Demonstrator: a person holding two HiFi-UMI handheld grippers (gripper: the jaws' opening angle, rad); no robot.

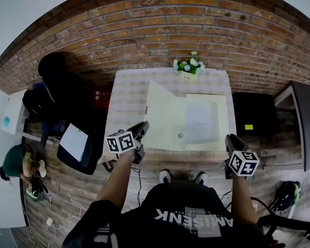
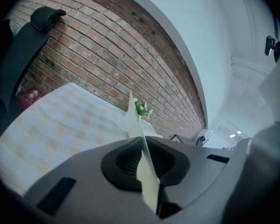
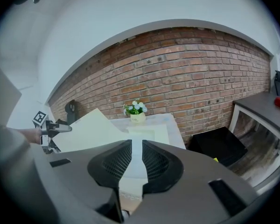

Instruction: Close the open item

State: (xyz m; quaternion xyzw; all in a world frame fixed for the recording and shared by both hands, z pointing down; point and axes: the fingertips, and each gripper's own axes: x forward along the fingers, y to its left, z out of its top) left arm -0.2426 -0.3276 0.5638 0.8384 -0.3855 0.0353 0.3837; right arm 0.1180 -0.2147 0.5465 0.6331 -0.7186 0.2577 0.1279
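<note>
Before me a red brick wall [image 1: 196,25] rises behind the tabletop [image 1: 126,97] with pale checked cloth, and a black chair [image 1: 57,84] stands left on the floor [image 1: 75,187].

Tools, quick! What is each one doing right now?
Left tool: closed on the folder cover, holding it up.
Right tool: slightly open, gripping nothing.

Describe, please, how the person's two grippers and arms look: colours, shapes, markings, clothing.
The left gripper and the right gripper both have dark grey, rounded bodies. Each carries a white cube printed with black square markers. The jaws have black textured pads. The person wears a black T-shirt with white lettering and short sleeves. No cable shows on either gripper.
</note>
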